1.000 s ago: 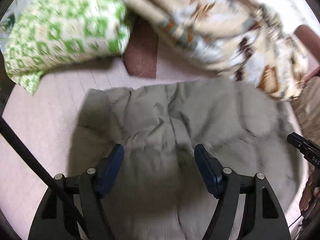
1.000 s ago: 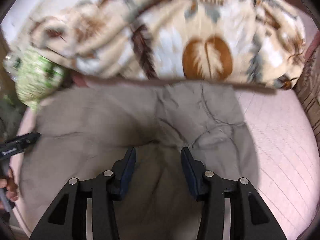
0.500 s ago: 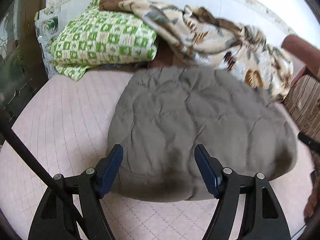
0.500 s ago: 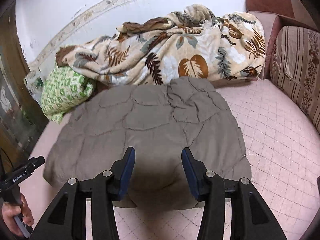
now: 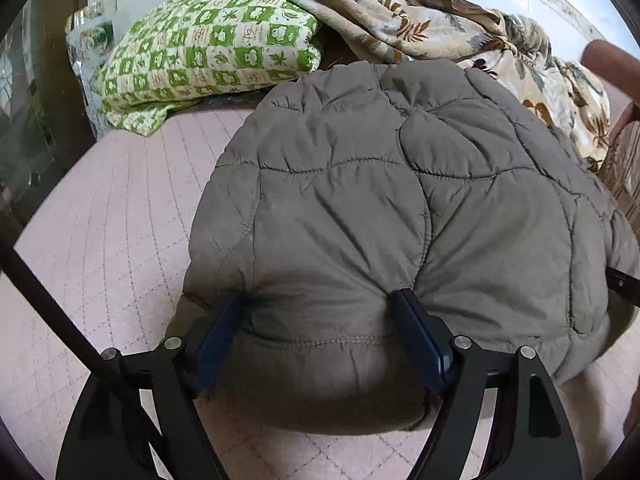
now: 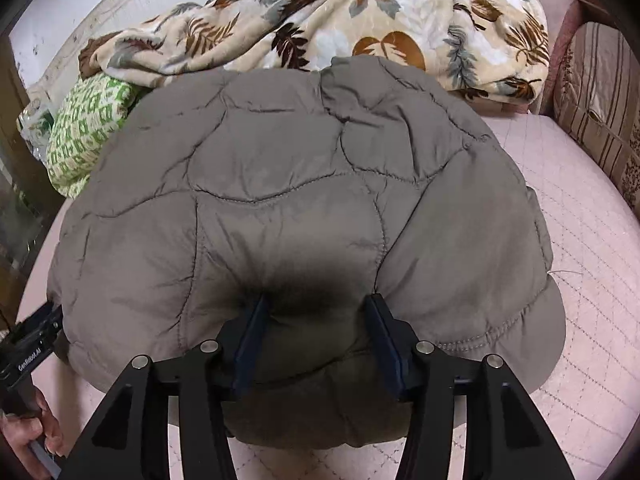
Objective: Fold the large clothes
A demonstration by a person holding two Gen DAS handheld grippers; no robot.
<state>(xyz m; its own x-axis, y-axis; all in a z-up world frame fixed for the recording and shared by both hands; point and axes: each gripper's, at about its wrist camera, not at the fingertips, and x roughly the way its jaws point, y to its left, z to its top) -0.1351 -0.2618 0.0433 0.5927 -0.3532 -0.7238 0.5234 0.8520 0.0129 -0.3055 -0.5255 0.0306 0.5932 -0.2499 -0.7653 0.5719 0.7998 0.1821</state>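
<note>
Jacket: grey-brown quilted jacket [image 5: 360, 208] lies folded in a puffy mound on the pink quilted bed cover [image 5: 112, 216], its near edge right at both grippers.
Left gripper: left gripper [image 5: 320, 320] sits at the jacket's near-left hem, a padded bulge of fabric between the blue pads [image 5: 420, 332]; jaws are opening, and whether the pads press on the cloth I can't tell.
Right gripper: right gripper [image 6: 318, 320] is at the near-right part, fabric bunched between its fingers [image 6: 250, 332]; jaws opening too, and again no telling if the pads press.
Behind: leaf-print blanket [image 6: 320, 20] heaped against the wall, just past the jacket.
Left of that: green checked pillow [image 5: 208, 52].
Far right: striped cushion [image 6: 596, 116].
Corner: a hand [image 6: 28, 432] grips the left gripper's handle.
</note>
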